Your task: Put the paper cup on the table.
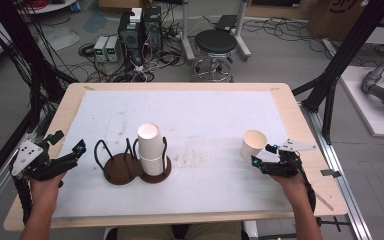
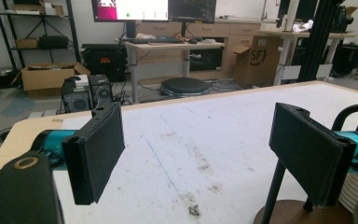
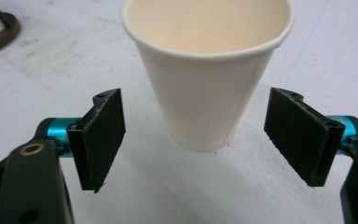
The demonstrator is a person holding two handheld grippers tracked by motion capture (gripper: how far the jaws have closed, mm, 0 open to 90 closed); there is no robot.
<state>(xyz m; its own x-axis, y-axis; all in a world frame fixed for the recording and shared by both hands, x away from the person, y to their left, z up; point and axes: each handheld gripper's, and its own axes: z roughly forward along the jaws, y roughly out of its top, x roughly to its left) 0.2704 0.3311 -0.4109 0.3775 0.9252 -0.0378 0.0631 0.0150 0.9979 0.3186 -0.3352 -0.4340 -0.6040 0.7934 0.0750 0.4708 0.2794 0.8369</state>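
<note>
Between open R gripper [image 3: 193,140] jaws, upright paper cup [image 3: 207,70], untouched

— What kind of place is this?
— A robotics lab, I think. Beyond the tabletop's far edge [image 1: 180,86] stand computer towers [image 1: 141,29] among loose cables [image 1: 145,70], a stool [image 1: 215,45], monitors [image 2: 154,9] on a desk, cardboard boxes [image 2: 46,77] and shelves [image 2: 32,28].

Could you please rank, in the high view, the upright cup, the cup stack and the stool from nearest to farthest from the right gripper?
From the right gripper:
1. Upright cup, just ahead of its fingers, on the table's right.
2. Cup stack, upside down on the brown holder, left of centre.
3. Stool, on the floor beyond the table's far edge.
</note>
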